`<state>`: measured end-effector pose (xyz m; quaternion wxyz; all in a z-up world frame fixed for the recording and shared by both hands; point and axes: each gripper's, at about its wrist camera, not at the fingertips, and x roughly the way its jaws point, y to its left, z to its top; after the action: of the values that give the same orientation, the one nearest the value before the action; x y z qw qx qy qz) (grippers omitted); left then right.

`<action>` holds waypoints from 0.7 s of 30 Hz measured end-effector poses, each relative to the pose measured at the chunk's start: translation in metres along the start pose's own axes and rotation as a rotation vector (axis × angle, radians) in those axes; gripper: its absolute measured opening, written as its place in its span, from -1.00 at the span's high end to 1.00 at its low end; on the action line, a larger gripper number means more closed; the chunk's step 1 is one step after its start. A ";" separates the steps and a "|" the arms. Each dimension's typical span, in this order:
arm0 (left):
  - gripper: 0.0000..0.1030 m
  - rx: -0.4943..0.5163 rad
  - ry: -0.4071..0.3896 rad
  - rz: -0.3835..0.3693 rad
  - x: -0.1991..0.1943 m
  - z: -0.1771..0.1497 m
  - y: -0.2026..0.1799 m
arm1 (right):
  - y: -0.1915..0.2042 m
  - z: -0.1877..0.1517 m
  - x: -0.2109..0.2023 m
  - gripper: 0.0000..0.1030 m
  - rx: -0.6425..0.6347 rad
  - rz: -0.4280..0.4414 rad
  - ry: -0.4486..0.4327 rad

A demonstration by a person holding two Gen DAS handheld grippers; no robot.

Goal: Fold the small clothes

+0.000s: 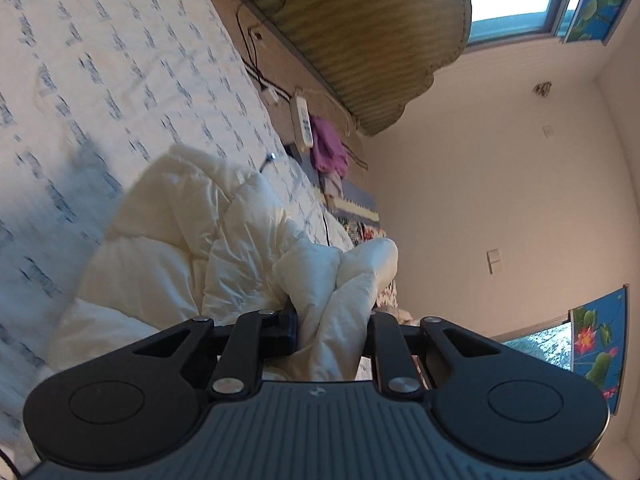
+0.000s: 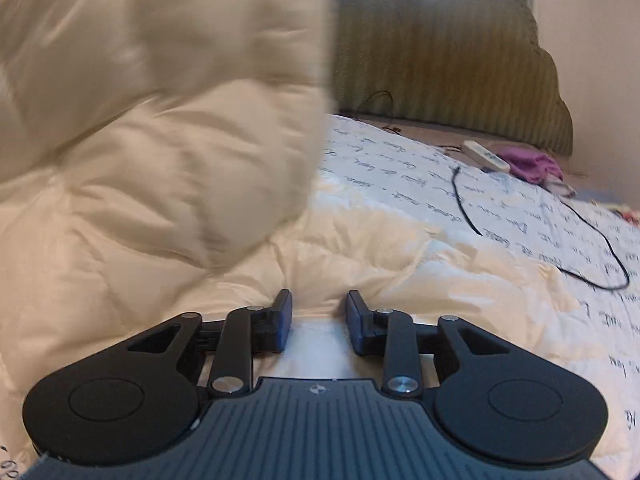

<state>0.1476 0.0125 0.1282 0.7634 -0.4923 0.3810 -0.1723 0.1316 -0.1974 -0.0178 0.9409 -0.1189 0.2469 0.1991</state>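
Blurred cream jacket [image 2: 160,112] lifted over bed sheet [image 2: 500,216], hiding perhaps half the headboard [image 2: 440,60]; left gripper [image 1: 332,332] clenched on its fold, right gripper [image 2: 319,320] released, black cable [image 2: 592,240] nearby

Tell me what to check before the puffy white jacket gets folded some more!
1. Left gripper holding the white puffy jacket: ok, fabric is bunched between its fingers.
2. Right gripper free to grab: ok, jaws apart, nothing between them.
3. Jacket lying flat: not ok, one part is lifted and blurred in the right wrist view.
4. Black cable away from the jacket: ok, it lies on the printed bedsheet beside it.
5. Fold lined up evenly: cannot tell.
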 end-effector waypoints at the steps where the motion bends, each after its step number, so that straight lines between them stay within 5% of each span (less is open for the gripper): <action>1: 0.68 0.000 0.014 0.007 0.012 -0.005 -0.005 | 0.006 -0.004 0.001 0.37 -0.024 0.003 -0.010; 8: 0.68 -0.029 0.097 0.119 0.118 -0.031 -0.016 | 0.010 -0.022 -0.008 0.39 -0.051 0.032 -0.075; 14: 0.67 -0.003 0.138 0.155 0.156 -0.045 -0.018 | -0.039 -0.030 -0.080 -0.05 -0.015 0.099 -0.049; 16: 0.46 0.035 0.145 0.182 0.167 -0.054 -0.024 | -0.059 -0.042 -0.105 -0.29 0.019 0.135 -0.060; 17: 0.15 0.043 0.150 0.185 0.172 -0.058 -0.026 | -0.067 -0.049 -0.110 -0.33 0.041 0.145 -0.050; 18: -0.44 0.053 0.159 0.176 0.179 -0.063 -0.028 | -0.072 -0.057 -0.110 -0.39 0.062 0.140 -0.036; 20: -0.89 0.128 0.204 0.153 0.195 -0.074 -0.036 | -0.074 -0.074 -0.098 -0.39 0.084 0.101 0.041; 21: -0.89 0.190 0.223 0.171 0.202 -0.082 -0.041 | -0.070 -0.082 -0.094 -0.40 0.077 0.084 0.047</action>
<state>0.2222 -0.1857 0.0630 0.7714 -0.3614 0.4858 -0.1958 0.0524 -0.3162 -0.0303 0.9295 -0.0766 0.2810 0.2261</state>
